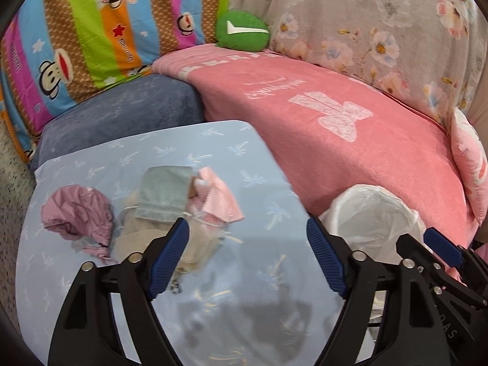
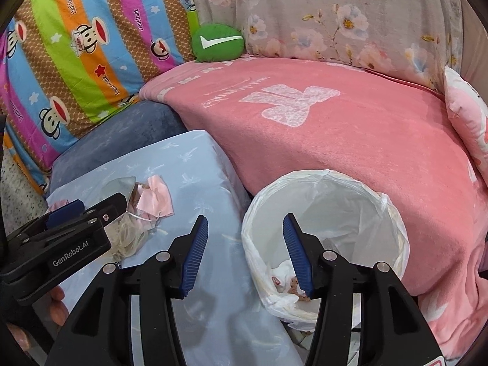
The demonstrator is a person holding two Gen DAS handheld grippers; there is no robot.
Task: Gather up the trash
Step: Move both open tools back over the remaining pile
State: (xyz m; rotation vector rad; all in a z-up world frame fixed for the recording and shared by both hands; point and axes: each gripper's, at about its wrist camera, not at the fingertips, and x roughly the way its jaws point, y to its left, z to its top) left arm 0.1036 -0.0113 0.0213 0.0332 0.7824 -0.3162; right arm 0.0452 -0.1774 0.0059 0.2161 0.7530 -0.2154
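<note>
A pile of trash lies on the light blue table (image 1: 213, 158): a crumpled mauve wrapper (image 1: 79, 216), a grey-green pouch (image 1: 163, 195), a pink cloth piece (image 1: 218, 198) and beige bags (image 1: 195, 250). My left gripper (image 1: 247, 238) is open and empty, just in front of the pile. A bin lined with a white bag (image 2: 329, 222) stands right of the table, with some trash at its bottom (image 2: 289, 280). My right gripper (image 2: 245, 231) is open and empty, at the bin's left rim. The left gripper also shows in the right wrist view (image 2: 76, 213), and the pile too (image 2: 146, 207).
A sofa under a pink blanket (image 2: 350, 140) runs behind the bin and table. A striped monkey-print cushion (image 1: 85, 36), a green plush (image 1: 242, 32), a floral cover (image 1: 381, 24) and a blue-grey cushion (image 1: 131, 113) lie at the back. Speckled floor (image 1: 12, 189) is left.
</note>
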